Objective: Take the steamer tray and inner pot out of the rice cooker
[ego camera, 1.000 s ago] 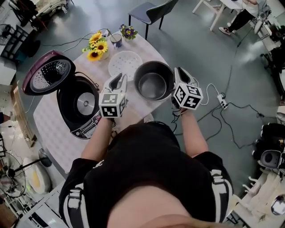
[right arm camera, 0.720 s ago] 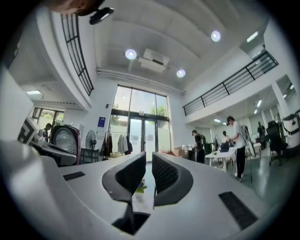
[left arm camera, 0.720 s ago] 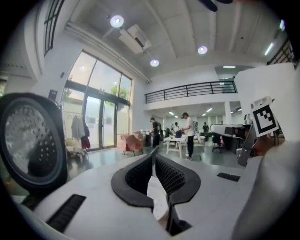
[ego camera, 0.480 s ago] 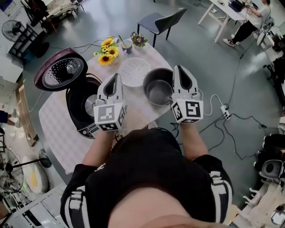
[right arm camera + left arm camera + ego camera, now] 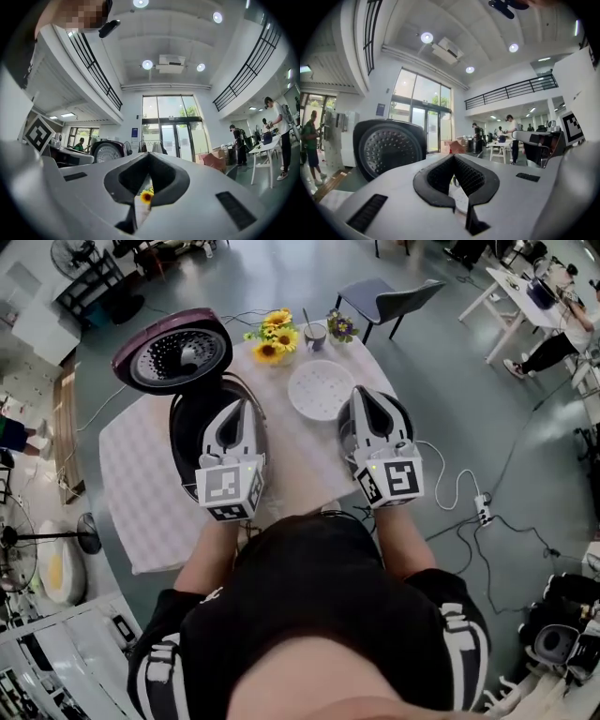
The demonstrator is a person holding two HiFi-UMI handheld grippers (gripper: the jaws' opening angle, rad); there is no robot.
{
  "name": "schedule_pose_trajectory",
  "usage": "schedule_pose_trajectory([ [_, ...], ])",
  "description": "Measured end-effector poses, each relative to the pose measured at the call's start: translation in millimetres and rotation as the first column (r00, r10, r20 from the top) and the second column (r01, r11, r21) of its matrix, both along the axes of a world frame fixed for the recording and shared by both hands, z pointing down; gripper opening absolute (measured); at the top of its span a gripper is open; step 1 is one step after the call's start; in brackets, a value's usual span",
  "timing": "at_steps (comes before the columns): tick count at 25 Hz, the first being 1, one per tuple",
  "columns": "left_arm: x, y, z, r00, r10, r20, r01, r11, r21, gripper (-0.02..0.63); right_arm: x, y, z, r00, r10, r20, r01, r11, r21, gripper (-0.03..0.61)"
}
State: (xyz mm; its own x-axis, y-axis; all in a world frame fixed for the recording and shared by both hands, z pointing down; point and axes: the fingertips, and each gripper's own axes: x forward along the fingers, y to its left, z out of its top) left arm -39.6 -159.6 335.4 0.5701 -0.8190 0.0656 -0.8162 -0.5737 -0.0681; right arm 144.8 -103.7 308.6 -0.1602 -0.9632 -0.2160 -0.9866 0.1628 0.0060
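Left tool point(image 5: 453, 164): pressed together with nothing pinched (only the far room shows through the slit). You hold it up off the desk point(image 5: 141, 484), over the near side of the rice cooker point(image 5: 187, 423).
Right tool point(image 5: 149, 159): also closed and empty, held level above the desk's right side, just beside the steamer tray point(image 5: 321, 390).
Steamer tray: out of the cooker. The white perforated disc lies flat on the desk, between the sunflowers point(image 5: 270, 338) and your right tool.
Inner pot: you cannot place it for certain, because your right tool covers the spot next to the tray.
Cooker: lid point(image 5: 173, 357) swung up and back. The part of the well that shows looks dark, with no metal rim.
Progress: the tray step is done. I judge the pot step done too, with little or nothing left.
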Motion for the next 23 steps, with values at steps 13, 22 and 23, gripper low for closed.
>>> schedule_pose_trajectory([
  [13,-90,8,20,0.994,-0.109,-0.018,0.108,0.993,-0.037,0.005,-82,-3,19,0.995,-0.1,-0.005,0.1,0.994,-0.045,-0.003],
  [22,-112,23,27,0.997,-0.077,-0.011,0.076,0.996,-0.056,0.005,-115,14,31,0.995,-0.095,-0.007,0.094,0.992,-0.087,-0.003],
  [23,-112,24,26,0.997,-0.077,-0.012,0.076,0.996,-0.054,0.005,-115,14,32,0.995,-0.098,-0.009,0.096,0.991,-0.089,-0.003],
])
